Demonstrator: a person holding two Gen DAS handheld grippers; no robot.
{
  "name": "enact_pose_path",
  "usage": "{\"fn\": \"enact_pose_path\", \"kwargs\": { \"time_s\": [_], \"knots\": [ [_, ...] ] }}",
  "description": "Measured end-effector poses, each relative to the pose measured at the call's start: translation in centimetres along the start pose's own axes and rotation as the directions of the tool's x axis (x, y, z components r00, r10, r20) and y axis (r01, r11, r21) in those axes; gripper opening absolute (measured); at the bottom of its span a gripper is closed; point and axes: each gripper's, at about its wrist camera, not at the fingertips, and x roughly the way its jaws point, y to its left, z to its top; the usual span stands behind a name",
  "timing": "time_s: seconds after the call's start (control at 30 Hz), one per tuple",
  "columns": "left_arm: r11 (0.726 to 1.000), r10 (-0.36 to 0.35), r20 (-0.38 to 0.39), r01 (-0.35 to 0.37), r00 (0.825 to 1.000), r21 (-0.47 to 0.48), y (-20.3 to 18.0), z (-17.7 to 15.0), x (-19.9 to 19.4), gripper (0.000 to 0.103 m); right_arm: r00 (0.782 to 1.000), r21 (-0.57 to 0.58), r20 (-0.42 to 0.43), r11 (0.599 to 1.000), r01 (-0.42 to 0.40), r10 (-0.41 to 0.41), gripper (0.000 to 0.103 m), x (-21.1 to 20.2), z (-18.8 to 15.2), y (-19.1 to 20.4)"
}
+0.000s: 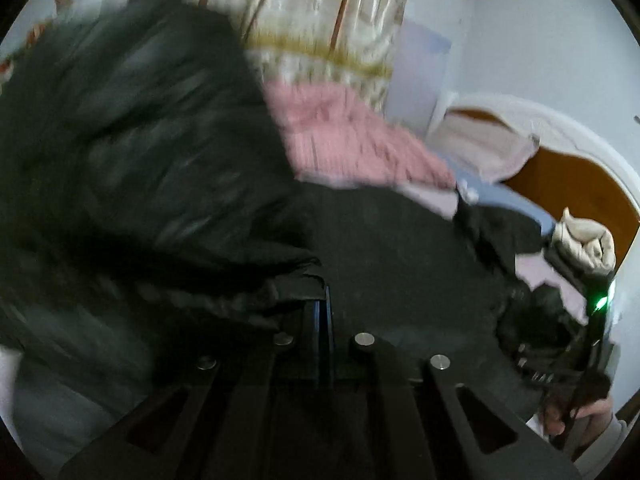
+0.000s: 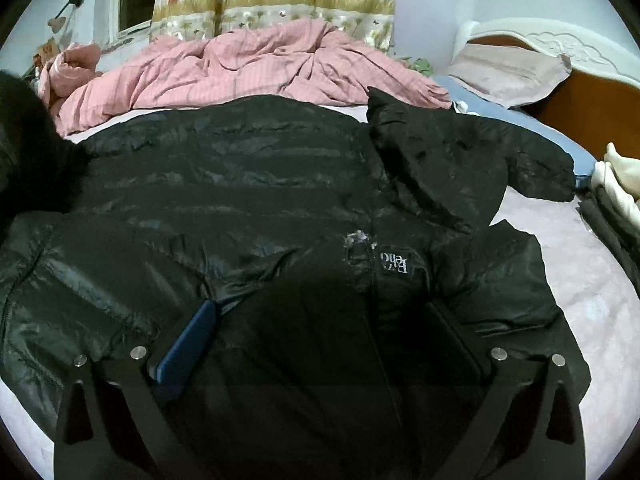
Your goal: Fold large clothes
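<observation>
Black puffer jacket spread on the bed, one edge pinched in your left gripper.

The bed [image 2: 592,280], under a pale pink sheet, carried everything, with a rumpled pink quilt [image 2: 248,68] bunched behind. Your black jacket [image 2: 240,184] lay flat across the sheet, hood toward the headboard [image 2: 580,96], chest logo facing up. Your left gripper [image 1: 324,300] had its jaws pressed together on a fold of the jacket's edge, and the cloth it held was lifted and blurred across the left of that view. Your right gripper [image 2: 320,320] hung just over the jacket's zipped front with its jaws spread wide, nothing pinched between them. A folded cream garment [image 2: 616,184] sat at the bed's right edge.
</observation>
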Motion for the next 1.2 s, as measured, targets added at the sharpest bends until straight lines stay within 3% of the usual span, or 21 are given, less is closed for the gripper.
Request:
{"fn": "enact_pose_path", "kwargs": {
  "time_s": [0.1, 0.33, 0.43, 0.5, 0.53, 0.57, 0.63, 0.67, 0.73, 0.77, 0.83, 0.93, 1.0, 1.1, 1.13, 1.17, 1.2],
  "knots": [
    [1.000, 0.012, -0.107, -0.012, 0.994, -0.001, -0.1, -1.4, 2.5, 0.002, 1.000, 0.005, 0.001, 1.000, -0.002, 0.002, 0.103, 0.1, 0.0, 0.0],
    [0.999, -0.025, -0.171, 0.018, 0.985, -0.043, 0.9, -2.1, 2.9, 0.004, 1.000, -0.002, -0.006, 1.000, 0.005, -0.005, 0.103, 0.2, 0.0, 0.2],
    [1.000, -0.017, -0.134, 0.015, 0.991, -0.011, 0.2, -2.2, 1.1, 0.030, 1.000, -0.002, -0.005, 1.000, 0.005, -0.005, 0.103, 0.1, 0.0, 0.1],
    [1.000, 0.011, -0.050, -0.010, 0.999, 0.025, -0.1, -2.6, -1.8, 0.076, 1.000, -0.001, -0.006, 1.000, 0.004, -0.004, 0.103, 0.2, 0.0, 0.1],
    [0.998, 0.043, 0.021, -0.044, 0.999, 0.046, -0.4, -2.6, -3.7, 0.087, 1.000, -0.001, -0.006, 1.000, 0.004, -0.004, 0.103, 0.2, -0.1, 0.1],
    [0.995, 0.076, 0.104, -0.082, 0.992, 0.056, -0.7, -2.5, -5.6, 0.095, 1.000, -0.001, -0.006, 1.000, 0.004, -0.004, 0.103, 0.2, -0.1, 0.2],
    [0.989, 0.127, 0.259, -0.143, 0.958, 0.041, -0.1, -2.1, -9.3, 0.096, 1.000, -0.001, -0.005, 1.000, 0.004, -0.004, 0.103, 0.2, -0.1, 0.2],
    [0.983, 0.166, 0.300, -0.183, 0.939, 0.031, 0.5, -1.6, -10.3, 0.099, 1.000, -0.001, -0.005, 1.000, 0.004, -0.004, 0.103, 0.2, -0.1, 0.1],
    [0.954, 0.289, 0.305, -0.299, 0.908, -0.016, 2.4, -0.3, -10.8, 0.100, 1.000, -0.001, -0.005, 1.000, 0.003, -0.003, 0.103, 0.2, -0.1, 0.1],
    [0.940, 0.339, 0.282, -0.334, 0.898, -0.067, 4.2, 0.6, -10.8, 0.100, 1.000, 0.000, -0.005, 1.000, 0.003, -0.003, 0.103, 0.2, -0.1, 0.1],
    [0.924, 0.369, 0.225, -0.331, 0.902, -0.190, 8.3, 2.0, -10.6, 0.100, 1.000, 0.001, -0.005, 1.000, 0.002, -0.002, 0.103, 0.2, -0.1, 0.1],
    [0.856, 0.395, 0.005, -0.366, 0.919, -0.366, 15.6, 3.6, -8.5, 0.100, 1.000, 0.000, -0.005, 1.000, 0.003, -0.003, 0.103, 0.3, -0.2, 0.1],
    [0.803, 0.349, -0.112, -0.359, 0.930, -0.476, 19.4, 3.4, -6.9, 0.099, 1.000, 0.000, -0.005, 1.000, 0.003, -0.003, 0.103, 0.3, -0.2, 0.1],
    [0.726, 0.230, -0.193, -0.300, 0.954, -0.618, 23.0, 2.2, -4.6, 0.096, 1.000, 0.001, -0.005, 1.000, 0.002, -0.002, 0.103, 0.3, -0.2, 0.1],
    [0.710, 0.218, -0.222, -0.311, 0.950, -0.632, 23.3, 1.7, -3.6, 0.094, 1.000, 0.000, -0.005, 1.000, 0.002, -0.002, 0.103, 0.3, -0.2, 0.1],
    [0.705, 0.228, -0.273, -0.352, 0.935, -0.616, 23.7, 1.3, -2.5, 0.088, 1.000, 0.000, -0.005, 1.000, 0.002, -0.002, 0.103, 0.3, -0.1, 0.0],
    [0.717, 0.248, -0.295, -0.380, 0.923, -0.584, 23.3, 1.0, -1.8, 0.083, 1.000, 0.000, -0.005, 1.000, 0.002, -0.002, 0.103, 0.3, -0.2, 0.1]
  ]
}}
